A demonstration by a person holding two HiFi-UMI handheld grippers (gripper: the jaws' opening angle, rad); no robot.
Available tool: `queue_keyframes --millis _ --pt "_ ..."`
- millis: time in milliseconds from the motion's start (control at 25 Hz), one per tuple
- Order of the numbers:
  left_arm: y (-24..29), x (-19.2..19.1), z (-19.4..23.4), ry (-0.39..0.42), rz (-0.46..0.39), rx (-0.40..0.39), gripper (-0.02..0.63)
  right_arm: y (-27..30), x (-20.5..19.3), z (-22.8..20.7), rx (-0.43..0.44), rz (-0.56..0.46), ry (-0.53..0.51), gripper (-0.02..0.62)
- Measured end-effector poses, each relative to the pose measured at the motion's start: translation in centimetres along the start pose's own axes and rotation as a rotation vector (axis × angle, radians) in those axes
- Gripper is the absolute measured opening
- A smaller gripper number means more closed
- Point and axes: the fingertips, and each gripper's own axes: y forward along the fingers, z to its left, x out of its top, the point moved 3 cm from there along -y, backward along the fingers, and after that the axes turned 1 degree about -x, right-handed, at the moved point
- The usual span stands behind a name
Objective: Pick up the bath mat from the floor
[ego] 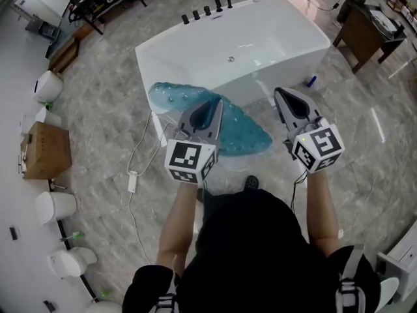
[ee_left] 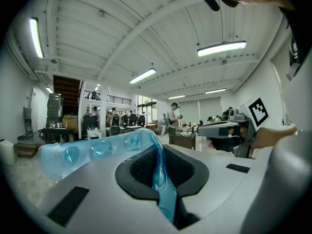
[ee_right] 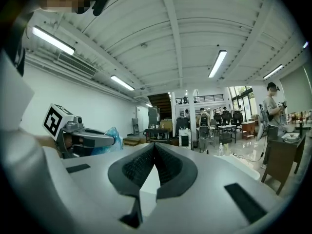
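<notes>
Left tool (ego: 213, 108) clamps the blue bath mat (ego: 242, 134) beside the bathtub (ego: 260, 85); right tool (ego: 282, 96) closed.

Bathtub (ego: 280, 77) blocks ahead — open floor (ego: 374, 175) right.

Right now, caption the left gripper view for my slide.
Left hand-held gripper pinches a translucent blue bubbled bath mat by its edge.

Open-plan workshop hall, freestanding bathtub (ego: 273, 51) on marble floor (ego: 104, 129), row of toilets (ego: 57, 206), staffed desks (ee_right: 233, 127), strip lights (ee_right: 218, 63)
</notes>
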Motion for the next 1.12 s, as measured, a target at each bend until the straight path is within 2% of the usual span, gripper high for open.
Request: queue_keyframes --millis 120,320,560,1120 --pt "-0.9 0.0 1.0 -0.006 -0.004 0.031 0.037 -0.1 -0.1 0.6 0.018 0.021 -0.023 0.014" --pt "-1.7 0.1 2.2 -0.018 -0.002 0.057 0.037 -0.5 0.3 1.1 0.019 0.019 0.003 0.014" --pt "-1.3 0.0 1.8 -0.023 0.006 0.062 0.037 -1.0 -0.2 0.7 0.040 0.019 0.028 0.012" --pt "-3.1 -0.8 2.5 -0.060 0.014 0.079 0.037 -1.3 -0.8 1.7 0.020 0.039 0.024 0.014"
